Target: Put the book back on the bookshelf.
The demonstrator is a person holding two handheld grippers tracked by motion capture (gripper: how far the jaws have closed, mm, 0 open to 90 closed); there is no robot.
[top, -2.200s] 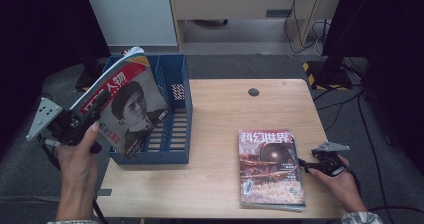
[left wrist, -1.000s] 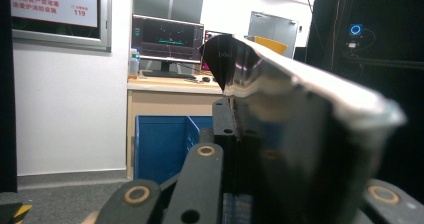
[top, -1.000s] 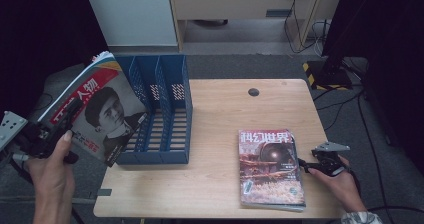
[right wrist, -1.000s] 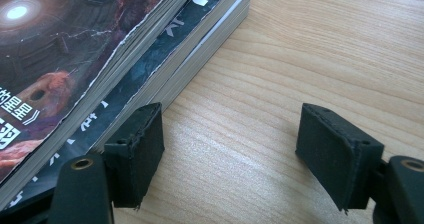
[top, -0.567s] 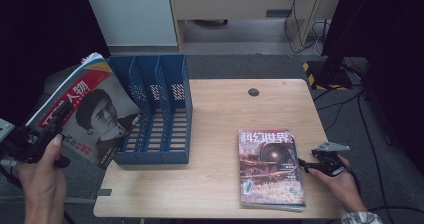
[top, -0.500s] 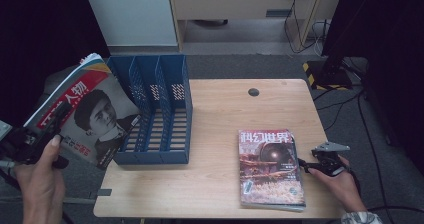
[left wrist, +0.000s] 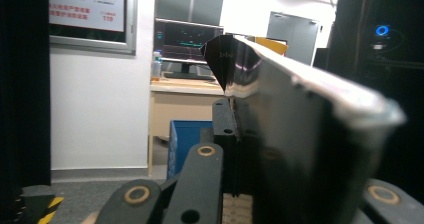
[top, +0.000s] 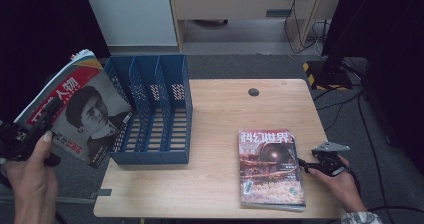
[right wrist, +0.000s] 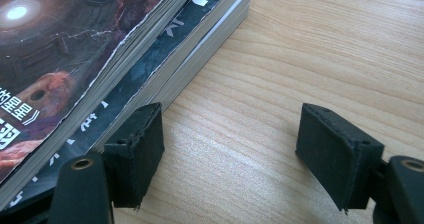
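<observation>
Swung left off the table, the magazine (top: 82, 111) seems clamped in the left gripper (top: 30, 134), beside the blue rack (top: 150, 109).

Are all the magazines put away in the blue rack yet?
Not yet. The three slots of the blue rack look empty, so nothing seems filed. In hand: the left gripper is shut on the portrait magazine, held in the air left of the rack. Left to do: slide it into a slot, then take the stack of magazines lying flat on the table, where the right gripper waits open beside it.
</observation>
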